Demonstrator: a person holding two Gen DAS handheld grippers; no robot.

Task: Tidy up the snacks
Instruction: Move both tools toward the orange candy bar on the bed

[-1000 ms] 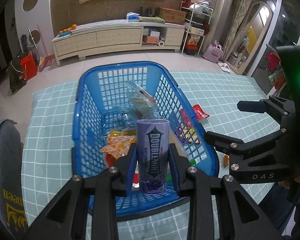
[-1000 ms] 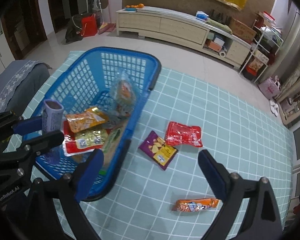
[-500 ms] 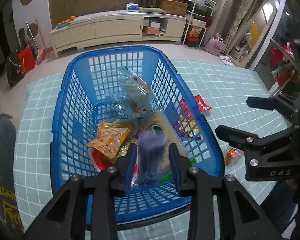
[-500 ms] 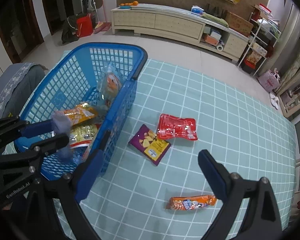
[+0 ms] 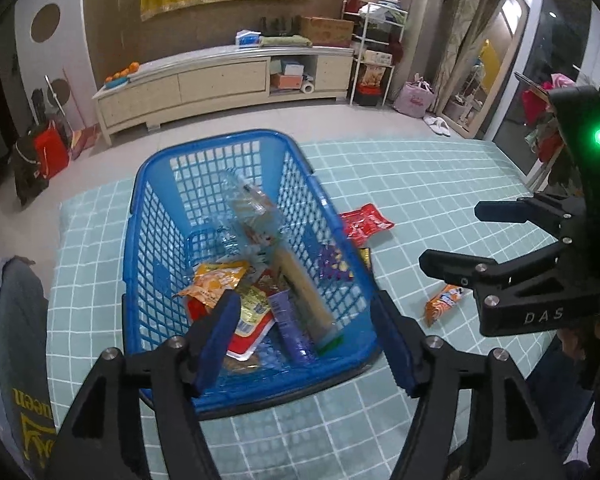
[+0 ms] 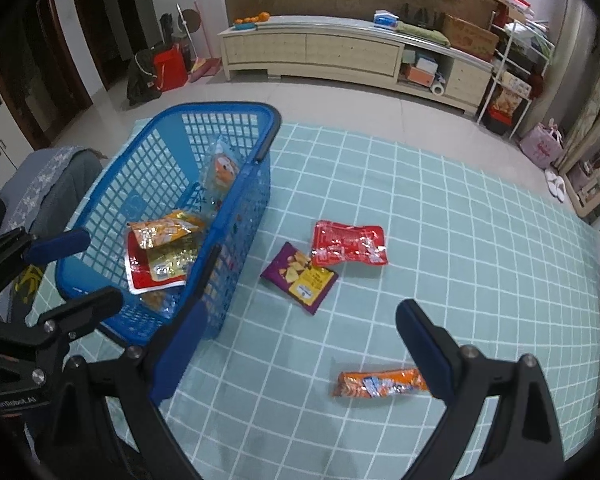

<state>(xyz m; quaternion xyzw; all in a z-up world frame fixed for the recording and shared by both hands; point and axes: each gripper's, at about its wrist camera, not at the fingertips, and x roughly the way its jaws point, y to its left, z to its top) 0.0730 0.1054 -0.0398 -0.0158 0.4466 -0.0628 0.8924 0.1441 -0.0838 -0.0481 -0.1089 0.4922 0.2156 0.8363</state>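
- The left tool (image 5: 308, 340) hangs over the near end of the blue basket (image 5: 140, 240); its jaws are opening and nothing is between them.
- The purple tube (image 5: 290, 324) lies free on its side in the basket, below that tool, among the other snacks.
- Beside the tube lie an orange packet (image 5: 216, 280), a red-and-gold bag (image 5: 252, 320) and a long tan pack (image 5: 304, 288); a clear bag (image 5: 248, 208) leans toward the basket's far end.
- The right tool (image 6: 300, 344) is spread wide and empty, held above the checked surface (image 6: 460, 240) to the right of the basket.
- Three snacks lie on the surface outside the basket: a red pouch (image 6: 348, 242), a purple chip bag (image 6: 300, 276) touching the pouch's lower left corner, and an orange bar (image 6: 380, 383) nearer the camera, well apart from both.
- The orange bar lies just inside the right tool's right finger (image 6: 424, 348) in that view.
- A grey chair back (image 5: 16, 320) stands at the left edge.
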